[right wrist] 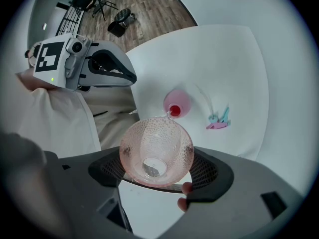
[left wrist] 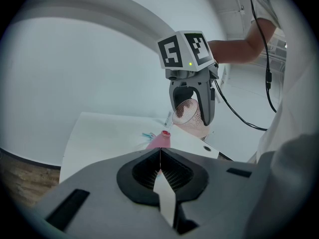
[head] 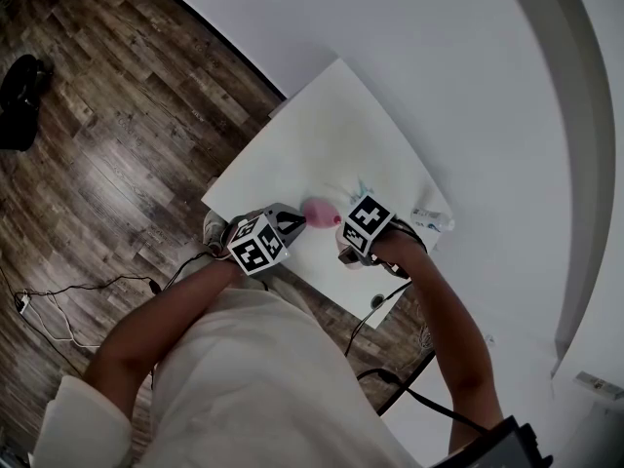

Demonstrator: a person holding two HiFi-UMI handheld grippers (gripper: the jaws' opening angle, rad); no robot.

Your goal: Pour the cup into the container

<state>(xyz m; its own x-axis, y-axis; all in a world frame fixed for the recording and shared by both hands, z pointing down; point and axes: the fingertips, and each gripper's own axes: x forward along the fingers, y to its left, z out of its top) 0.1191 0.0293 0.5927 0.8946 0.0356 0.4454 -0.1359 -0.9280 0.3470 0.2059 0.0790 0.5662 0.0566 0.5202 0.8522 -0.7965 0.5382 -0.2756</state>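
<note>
Head view and both gripper views, pouring stage. The right hand-held gripper (right wrist: 158,168) clasps a clear, pink-tinted plastic cup with a dimpled wall (right wrist: 157,146) between its two jaws, one pad on each side of the cup wall. The cup is tipped over, its rim pointing towards a small pink narrow-necked container (right wrist: 178,102) that stands upright on the white square table (head: 322,135). The lowest point of the rim hangs just above the container's red mouth. The cup's base looks largely clear.

The left hand-held gripper (left wrist: 159,167) has its jaws pressed together with nothing between them. Its tips lie near the container on the person's side, and whether they touch it cannot be told.

A small turquoise-and-pink object (right wrist: 219,121) lies on the table beyond the container, apart from it. A clear plastic packet (head: 432,220) rests at the table's edge beside the right arm. The table stands on a dark wood-plank floor (head: 107,164).
</note>
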